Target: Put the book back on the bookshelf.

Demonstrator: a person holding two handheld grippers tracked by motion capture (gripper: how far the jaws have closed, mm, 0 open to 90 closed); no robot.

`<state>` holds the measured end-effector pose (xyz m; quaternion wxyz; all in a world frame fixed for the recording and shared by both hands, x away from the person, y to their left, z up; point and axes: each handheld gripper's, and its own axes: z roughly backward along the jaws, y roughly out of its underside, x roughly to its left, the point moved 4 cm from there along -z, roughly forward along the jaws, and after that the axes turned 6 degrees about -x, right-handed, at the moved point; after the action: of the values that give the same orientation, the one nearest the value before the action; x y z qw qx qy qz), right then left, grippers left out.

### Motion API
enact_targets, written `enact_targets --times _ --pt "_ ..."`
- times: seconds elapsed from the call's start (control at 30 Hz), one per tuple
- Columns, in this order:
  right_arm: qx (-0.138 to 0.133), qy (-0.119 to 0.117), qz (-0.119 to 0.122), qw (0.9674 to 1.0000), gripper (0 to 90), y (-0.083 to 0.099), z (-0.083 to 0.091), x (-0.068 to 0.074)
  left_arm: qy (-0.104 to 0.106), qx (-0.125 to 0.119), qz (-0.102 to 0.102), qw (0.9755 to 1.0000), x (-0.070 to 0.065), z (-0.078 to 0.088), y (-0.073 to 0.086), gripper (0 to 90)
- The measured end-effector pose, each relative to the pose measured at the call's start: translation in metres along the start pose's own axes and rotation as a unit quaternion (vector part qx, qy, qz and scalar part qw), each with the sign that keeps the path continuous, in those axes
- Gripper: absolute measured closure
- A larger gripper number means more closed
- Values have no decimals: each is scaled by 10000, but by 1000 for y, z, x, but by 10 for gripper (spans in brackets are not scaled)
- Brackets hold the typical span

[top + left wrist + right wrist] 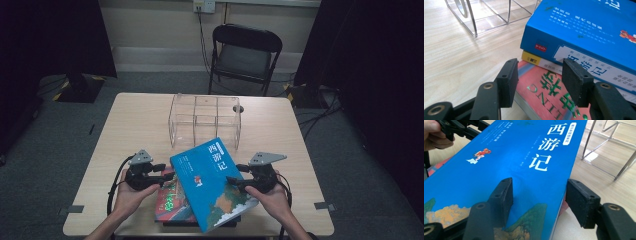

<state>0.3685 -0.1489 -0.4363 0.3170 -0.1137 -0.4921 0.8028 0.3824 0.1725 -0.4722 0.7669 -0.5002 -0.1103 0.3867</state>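
The blue book (214,182) lies skewed on top of a small stack near the front of the table (125,125), between the two grippers. Its spine corner is just ahead of the left gripper (537,82), whose fingers (507,80) stand apart with nothing pressed between them; below and between them is the pink cover of the red book (549,97), the lowest one visible here, and a yellow-spined book (532,59) shows sandwiched between it and the blue one. On the other side, the right gripper (537,202) has its fingers (504,197) spread as well, one hovering over the blue cover and the other out past the book's edge over the table, so the edge runs between them without being clamped. Beyond both sets of fingers, further up the table, stands a clear plastic organiser (205,120) with open compartments. A folding chair (244,55) sits behind the table
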Motion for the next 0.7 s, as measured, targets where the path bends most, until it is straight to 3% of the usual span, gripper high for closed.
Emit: enact_targets --times 0.23,0.33,0.4,0.47,0.57,0.7 --pt "-35 110 -40 9999 340 6 6 11 -118 -63 -11 9999 4 -11 -6 473" --pt "-15 135 22 9999 322 9 10 17 -172 -27 6 9998 6 -16 -8 472" --pt "-5 147 55 9999 317 10 12 20 -315 117 -46 9994 10 -24 -6 477" --pt "26 144 104 9998 318 11 15 24 -218 125 98 9996 12 -26 -7 473" --pt "49 199 216 9996 324 10 16 25 -254 103 0 9996 10 -25 -7 468" --pt "-78 223 333 9992 349 2 11 18 -162 48 -8 9999 6 -19 -6 395"
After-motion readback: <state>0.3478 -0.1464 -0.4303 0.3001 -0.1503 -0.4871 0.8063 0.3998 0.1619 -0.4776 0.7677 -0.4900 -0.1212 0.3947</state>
